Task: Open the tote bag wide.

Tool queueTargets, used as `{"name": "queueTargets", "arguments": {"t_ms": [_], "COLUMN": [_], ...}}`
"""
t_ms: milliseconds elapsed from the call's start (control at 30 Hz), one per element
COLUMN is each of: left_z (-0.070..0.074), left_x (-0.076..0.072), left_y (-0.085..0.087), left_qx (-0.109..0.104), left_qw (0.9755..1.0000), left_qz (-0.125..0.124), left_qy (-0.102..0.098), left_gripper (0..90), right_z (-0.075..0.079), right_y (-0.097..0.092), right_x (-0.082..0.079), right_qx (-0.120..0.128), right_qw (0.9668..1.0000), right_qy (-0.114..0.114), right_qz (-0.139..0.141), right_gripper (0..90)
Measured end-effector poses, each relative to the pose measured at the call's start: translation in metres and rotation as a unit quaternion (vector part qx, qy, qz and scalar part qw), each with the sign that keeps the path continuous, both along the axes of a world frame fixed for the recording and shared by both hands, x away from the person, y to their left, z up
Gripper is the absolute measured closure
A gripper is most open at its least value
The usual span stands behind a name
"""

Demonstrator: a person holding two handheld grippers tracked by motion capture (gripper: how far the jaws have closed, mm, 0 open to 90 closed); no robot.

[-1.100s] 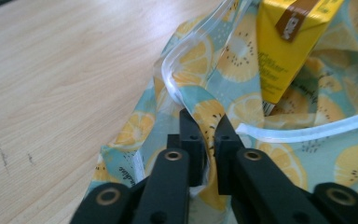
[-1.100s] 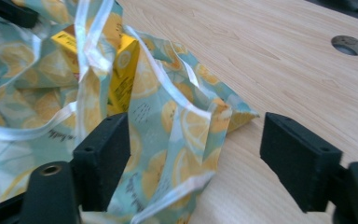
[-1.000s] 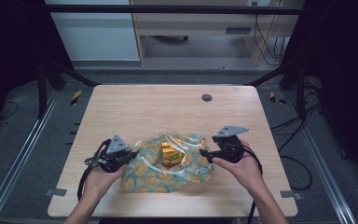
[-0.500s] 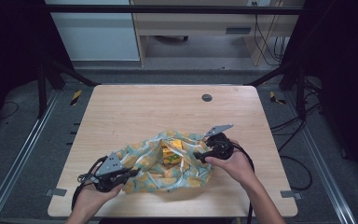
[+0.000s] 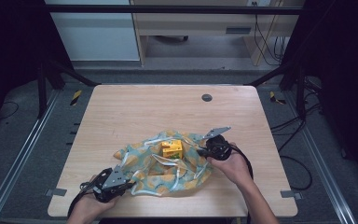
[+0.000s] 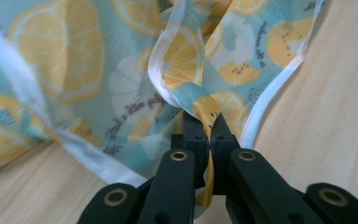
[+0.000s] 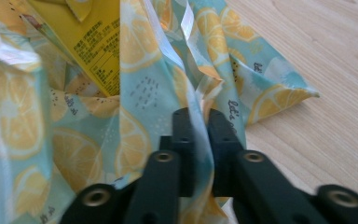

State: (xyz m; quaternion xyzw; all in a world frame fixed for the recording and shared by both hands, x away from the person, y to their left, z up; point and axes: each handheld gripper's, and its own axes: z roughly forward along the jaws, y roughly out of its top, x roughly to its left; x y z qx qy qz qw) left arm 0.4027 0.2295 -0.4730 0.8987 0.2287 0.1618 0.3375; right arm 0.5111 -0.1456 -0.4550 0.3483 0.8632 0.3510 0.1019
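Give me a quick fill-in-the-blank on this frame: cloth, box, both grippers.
1. The printed cloth shows slices of ____.
2. The box on the cloth is ____ in colour.
3. The left gripper is shut on the ____.
4. The table top is made of ____.

Missing words: lemon; yellow; cloth; wood

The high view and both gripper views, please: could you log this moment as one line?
left gripper: shut on cloth | right gripper: shut on cloth | yellow box: on cloth | table: wood

the crumpled cloth [image 5: 163,168] and yellow box [image 5: 173,149] block the near middle; the table [image 5: 144,107] beyond lies open.
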Motion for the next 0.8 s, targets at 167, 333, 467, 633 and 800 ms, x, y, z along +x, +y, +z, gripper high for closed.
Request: {"name": "queueTargets", "arguments": {"t_ms": [167, 333, 467, 633, 800], "left_z": [-0.004, -0.007, -0.008, -0.009, -0.010], "left_x": [0.005, 0.009, 0.010, 0.012, 0.013], "left_y": [0.010, 0.019, 0.019, 0.023, 0.023], "left_qx": [0.015, 0.024, 0.036, 0.037, 0.039], "left_qw": [0.9995, 0.9979, 0.9970, 0.9963, 0.9962], "left_qz": [0.028, 0.060, 0.069, 0.077, 0.078], "left_qy": [0.002, 0.007, 0.006, 0.010, 0.010], "left_gripper": [89.7, 89.7, 89.6, 89.7, 89.7], "right_z": [-0.004, -0.013, -0.017, -0.021, -0.025], "right_y": [-0.006, -0.013, -0.012, -0.011, -0.011], "right_x": [0.004, 0.009, 0.012, 0.012, 0.013], "right_qx": [0.011, 0.026, 0.008, -0.005, -0.010], "right_qw": [0.9994, 0.9980, 0.9976, 0.9976, 0.9976], "right_qy": [-0.018, -0.011, -0.009, -0.006, -0.003], "right_qz": [-0.026, -0.056, -0.068, -0.069, -0.069], "right_gripper": [89.7, 89.7, 89.8, 89.9, 90.0]}}
